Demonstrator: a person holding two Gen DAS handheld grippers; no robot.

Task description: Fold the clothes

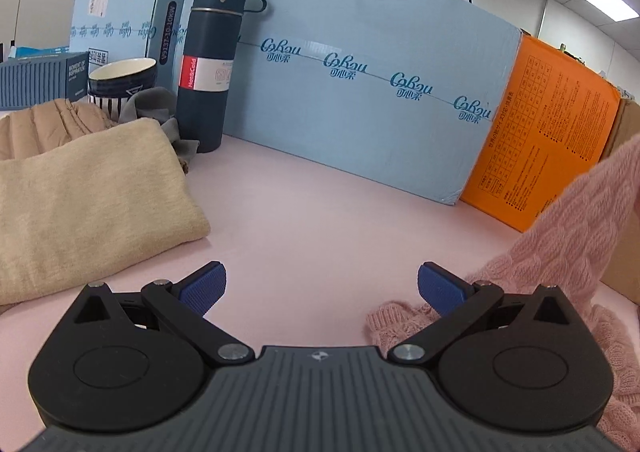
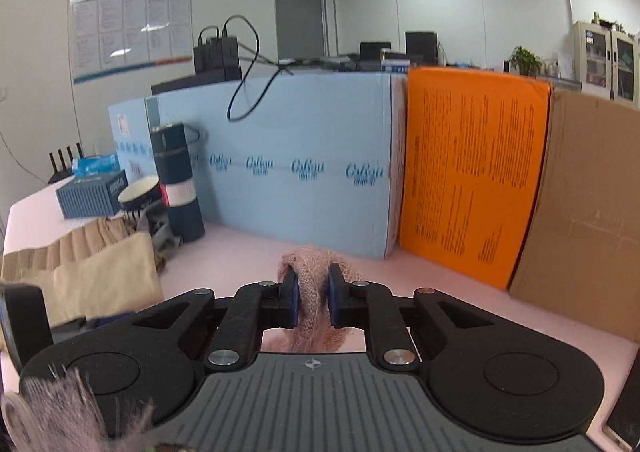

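Right gripper up front is pinching a bunched fold of the pink knit sweater between its jaws, low center of frame. Left gripper is hanging with jaws spread wide over the pink worktop, nothing in them, while the sweater is draping along the right edge and a folded beige garment is sitting at left.

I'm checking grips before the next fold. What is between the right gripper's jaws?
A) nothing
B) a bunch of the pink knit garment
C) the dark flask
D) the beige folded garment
B: in the right wrist view the right gripper has its jaws pressed on a bunch of the pink knit garment.
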